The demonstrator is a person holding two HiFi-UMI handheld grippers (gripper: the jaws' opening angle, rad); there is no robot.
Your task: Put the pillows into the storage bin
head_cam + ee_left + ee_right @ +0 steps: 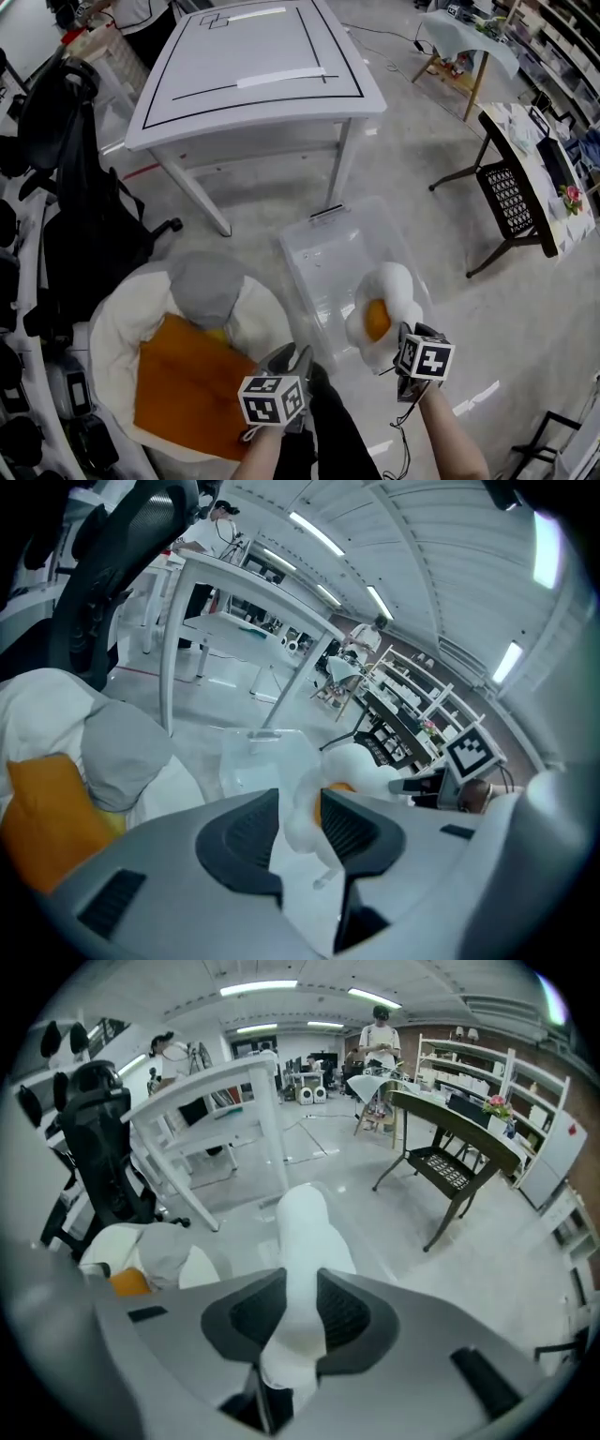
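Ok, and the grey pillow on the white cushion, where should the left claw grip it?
Pinch the grey pillow at its near edge, coming from above with the left claw, whose jaws stand open. It sits plump atop the white cushion and orange pillow, so that edge looks exposed, while its middle seems too broad. The right claw is shut on the egg pillow.

I am looking at a clear, glossy plastic storage bin [323,253] on a polished grey floor [422,150] that is throwing reflections. The egg pillow [384,300] is showing soft white plush. The orange pillow [187,384], near left, is looking like matt cloth.
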